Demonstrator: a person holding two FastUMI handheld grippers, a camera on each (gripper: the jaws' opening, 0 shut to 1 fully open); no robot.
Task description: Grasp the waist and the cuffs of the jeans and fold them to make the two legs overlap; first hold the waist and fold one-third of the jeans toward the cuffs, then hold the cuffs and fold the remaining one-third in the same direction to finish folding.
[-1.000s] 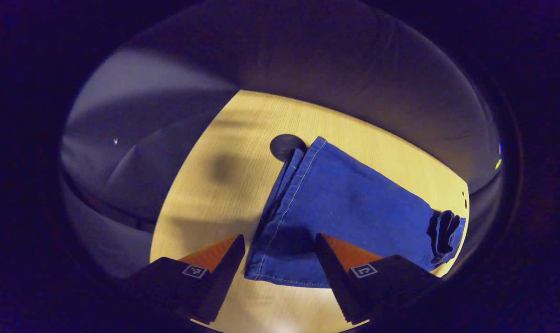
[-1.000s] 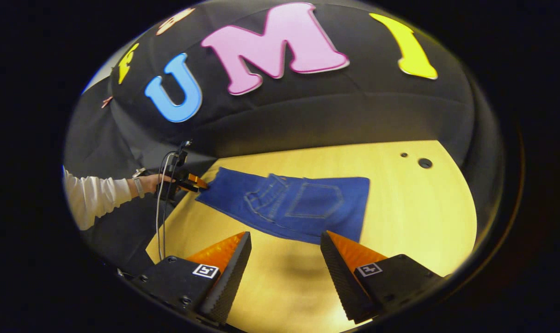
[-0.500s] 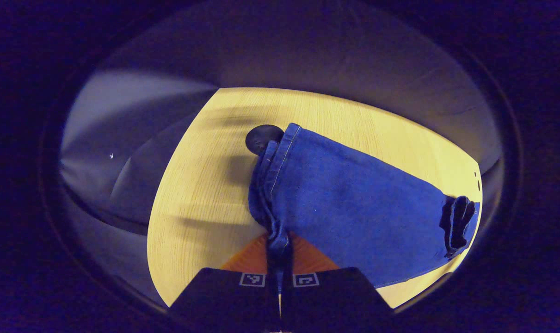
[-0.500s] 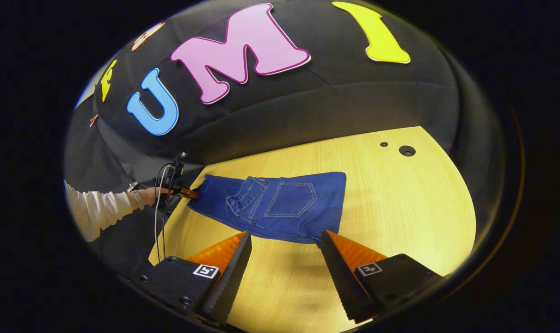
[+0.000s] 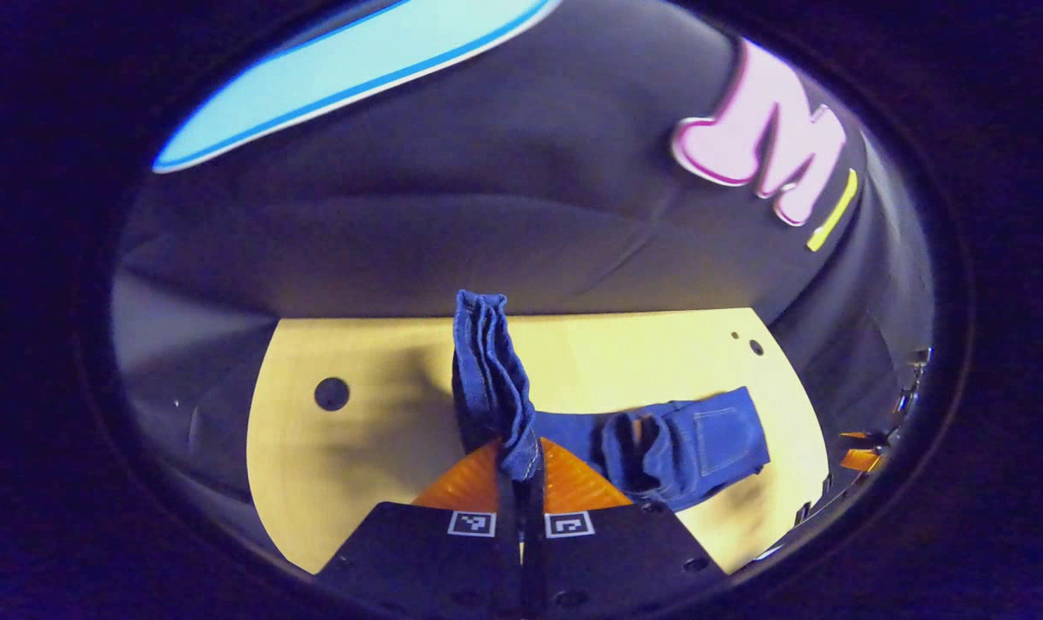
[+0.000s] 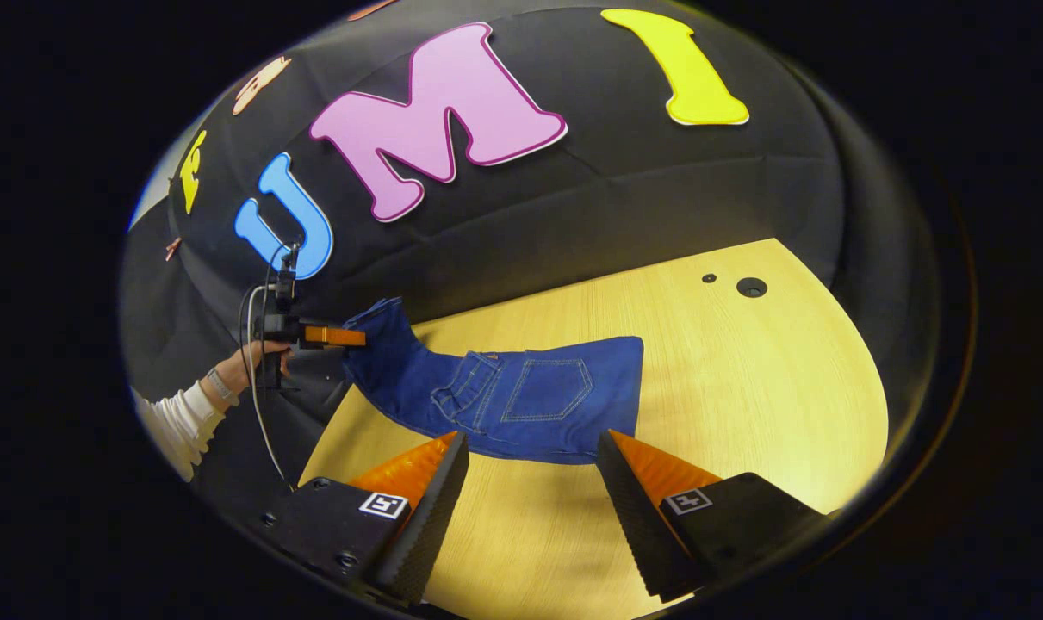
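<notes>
The cuffs (image 5: 491,379) of the jeans (image 6: 521,400) are clamped between the closed jaws of the left gripper (image 5: 521,482) and lifted off the wooden table (image 6: 745,387), while the waist end with its stitched back pocket (image 6: 549,389) lies flat on it, just beyond the right gripper (image 6: 530,482), whose jaws are held apart and empty. The bunched denim is thick and stiff; a layer could be lost from the pinch, or the folded waist dragged askew, if the cuffs are pulled too briskly.

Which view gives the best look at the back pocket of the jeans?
The right gripper view: the back pocket faces the camera with its stitched outline plain, on the jeans lying on the table. In the left gripper view the pocket shows smaller and distorted, beyond the bunched cuffs.
</notes>
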